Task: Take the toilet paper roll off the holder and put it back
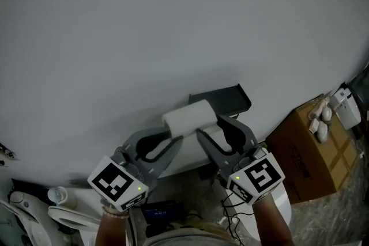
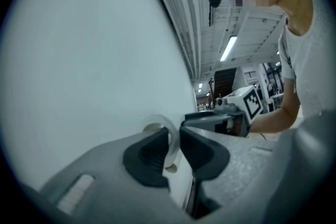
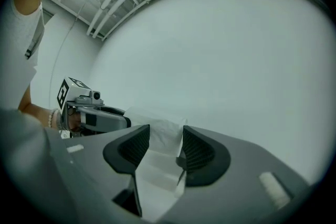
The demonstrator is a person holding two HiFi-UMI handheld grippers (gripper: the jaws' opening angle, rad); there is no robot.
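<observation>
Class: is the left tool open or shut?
Shut. The left tool clamps the end rim of the toilet paper roll, touching it on both sides.

Pretty much everything here is matt, lots of plastic and paper

The toilet paper roll (image 1: 189, 117) is soft white paper, a bit crinkly where it hangs loose, fully matt. The holder (image 1: 222, 99) behind it is dark grey with a dull, flat finish; could be metal or plastic, can't tell. The wall (image 1: 173, 20) is smooth, pale and matt. The left tongs (image 2: 174, 136) and right tongs (image 3: 164, 136) are grey moulded plastic, smooth with a low satin sheen, and their pads (image 3: 197, 155) are black, rubbery-looking and finely ribbed. The box (image 1: 308, 152) off to the side is plain brown cardboard. The floor (image 1: 346, 222) looks like speckled grey stone.
</observation>
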